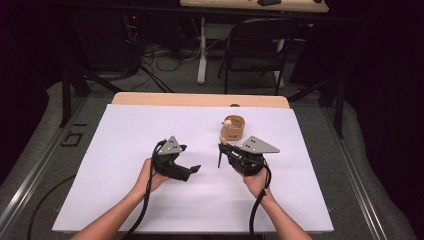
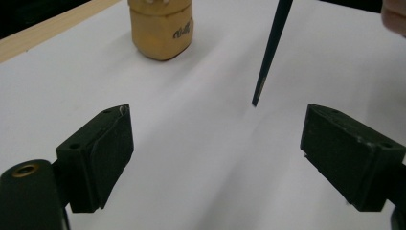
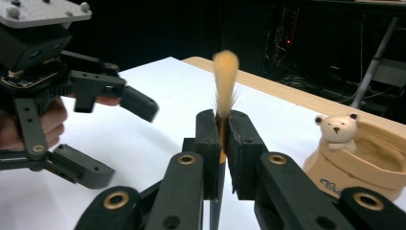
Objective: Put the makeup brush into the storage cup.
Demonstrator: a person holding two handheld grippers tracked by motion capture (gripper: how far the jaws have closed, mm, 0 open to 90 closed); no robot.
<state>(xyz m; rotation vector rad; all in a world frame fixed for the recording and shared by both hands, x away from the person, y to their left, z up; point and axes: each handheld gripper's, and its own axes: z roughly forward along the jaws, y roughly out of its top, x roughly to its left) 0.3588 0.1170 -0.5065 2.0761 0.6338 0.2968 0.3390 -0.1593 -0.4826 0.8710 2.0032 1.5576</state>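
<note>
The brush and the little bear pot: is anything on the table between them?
No. In the right tool view, bare white sheet separates the brush from the bear pot.

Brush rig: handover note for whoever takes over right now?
Right gripper: shut on the dark-handled brush with tan bristles, bristles up, handle tip pointing down at the white sheet.
Left gripper: open, nothing between the jaws, beside the brush.
Tan ceramic cup with a small bear figure on its rim: upright on the sheet, just beyond the right gripper.
Done: brush gripped by the right gripper alone.
Left: likely setting the brush in the cup.
</note>
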